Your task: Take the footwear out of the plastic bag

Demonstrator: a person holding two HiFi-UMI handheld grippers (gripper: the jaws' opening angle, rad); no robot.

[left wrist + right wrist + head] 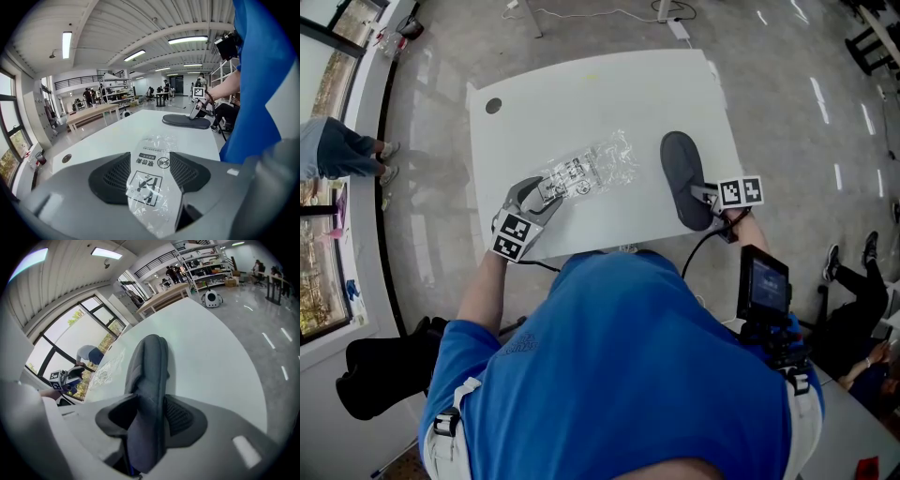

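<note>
**Already out: footwear on the table, bag in the left jaws**

Flat and crinkled, the clear plastic bag (592, 167) lies on the white table (581, 89), its printed end toward the person. The dark grey footwear (682, 173) lies outside it, to the bag's right and well apart from it, sole down, pointing away across the tabletop.

The left gripper (546, 190) has its jaws closed on the bag's printed end, the film pinched between the pads.

The right gripper (705, 194) sits at the near end of the footwear. Its jaws stand partly apart with that end between them; a dark gap shows beside one pad, so they do not press on it.
</note>
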